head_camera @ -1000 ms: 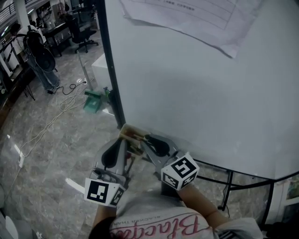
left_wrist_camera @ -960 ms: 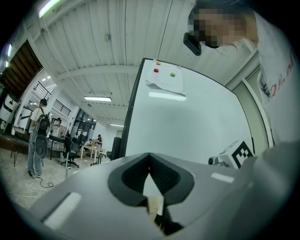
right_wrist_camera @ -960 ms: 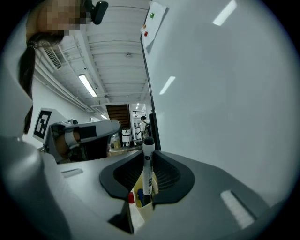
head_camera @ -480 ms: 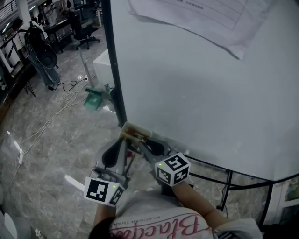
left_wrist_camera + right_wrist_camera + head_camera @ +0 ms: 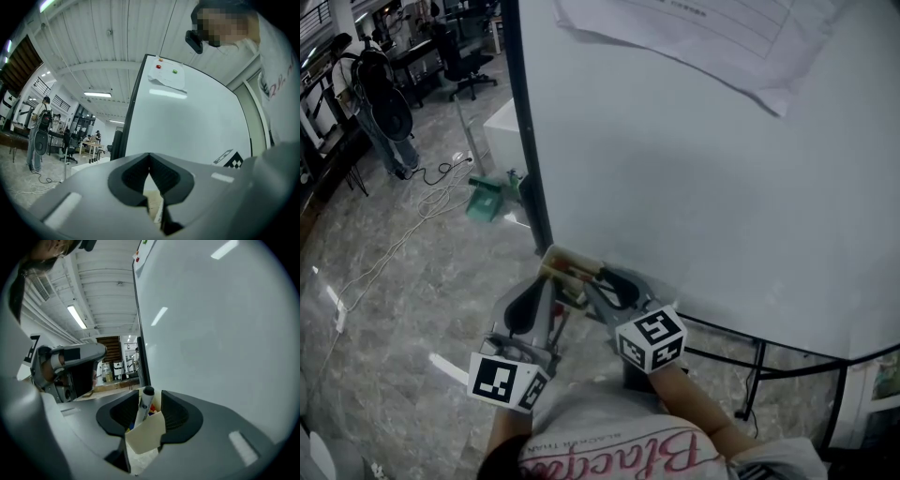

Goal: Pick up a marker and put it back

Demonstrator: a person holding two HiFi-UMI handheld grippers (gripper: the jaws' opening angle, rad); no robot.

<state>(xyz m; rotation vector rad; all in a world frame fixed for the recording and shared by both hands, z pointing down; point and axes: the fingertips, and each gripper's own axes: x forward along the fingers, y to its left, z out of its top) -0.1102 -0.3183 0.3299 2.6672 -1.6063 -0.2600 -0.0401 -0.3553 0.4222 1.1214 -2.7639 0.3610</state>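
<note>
A small tan box (image 5: 565, 266) hangs at the bottom left corner of the whiteboard (image 5: 722, 178) and holds several markers. In the right gripper view a white marker with a black cap (image 5: 142, 411) stands upright in the box (image 5: 146, 433), between the jaws of my right gripper (image 5: 150, 401). Those jaws are opening and the pads do not press on the marker. In the head view my right gripper (image 5: 598, 279) reaches over the box. My left gripper (image 5: 546, 286) is just left of the box, and its jaws (image 5: 150, 161) meet at the tips with nothing between them.
A printed sheet (image 5: 703, 42) is pinned high on the whiteboard with coloured magnets (image 5: 166, 69). The board's black frame edge (image 5: 525, 159) and stand bars (image 5: 759, 370) run near my grippers. On the floor to the left lie a green object (image 5: 486, 202) and cables (image 5: 384, 253).
My right gripper has shifted slightly left toward the box and its marker cube has turned. The left gripper has stayed in place.
</note>
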